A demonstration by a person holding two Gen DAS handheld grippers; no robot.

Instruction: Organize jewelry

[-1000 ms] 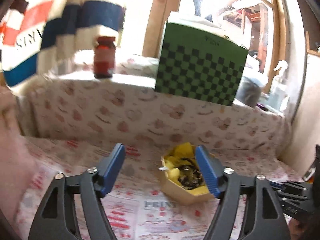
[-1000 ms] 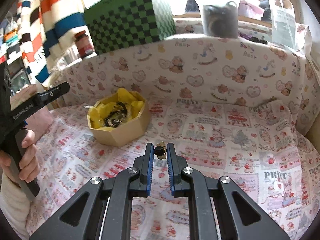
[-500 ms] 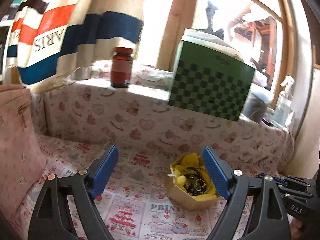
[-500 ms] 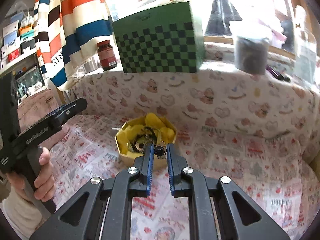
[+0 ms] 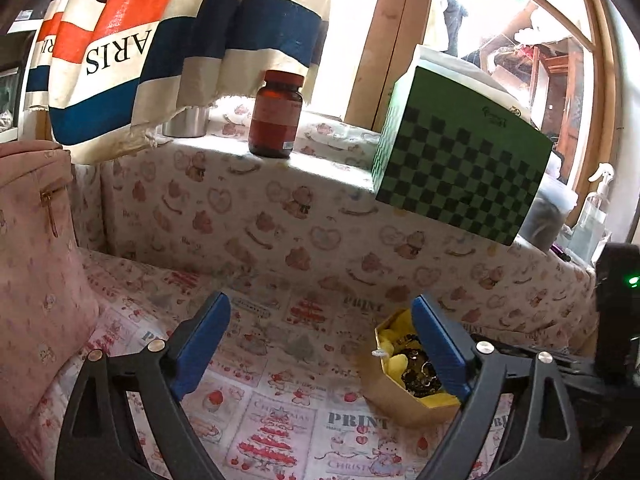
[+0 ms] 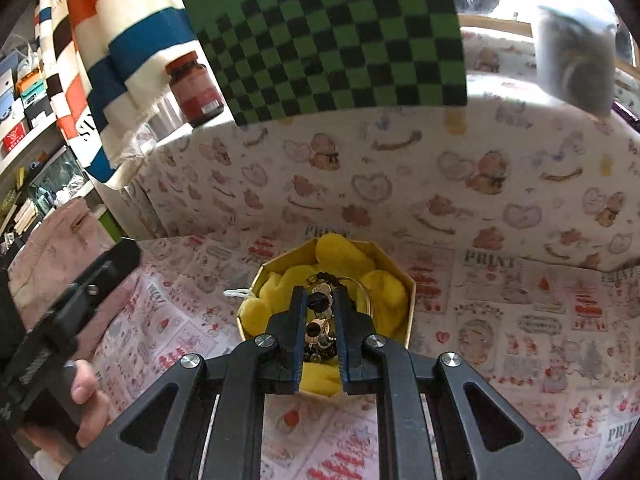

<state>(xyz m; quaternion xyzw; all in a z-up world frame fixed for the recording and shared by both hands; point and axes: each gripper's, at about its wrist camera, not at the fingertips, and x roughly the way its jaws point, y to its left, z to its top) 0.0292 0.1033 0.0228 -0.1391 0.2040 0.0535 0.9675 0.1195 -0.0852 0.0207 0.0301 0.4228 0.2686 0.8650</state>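
Setting: printed cloth [image 6: 500, 360] over a low ledge.
Left gripper [image 5: 320, 344]: jaws spread wide, empty, beside the box.
Box [image 6: 408, 300]: octagonal, yellow padding, jewelry heaped inside.
Right gripper [image 6: 320, 304]: jaws slightly parted around 1 dark bead earring [image 6: 318, 302], possibly pinched, over the box.
Handling: tiny, light, slippery; best taken by the bead.

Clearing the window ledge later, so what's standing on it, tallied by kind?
Brown jar: 1
Steel cup: 1
Green checkered box: 1
Clear tub: 1
Spray bottle: 1
Total: 5
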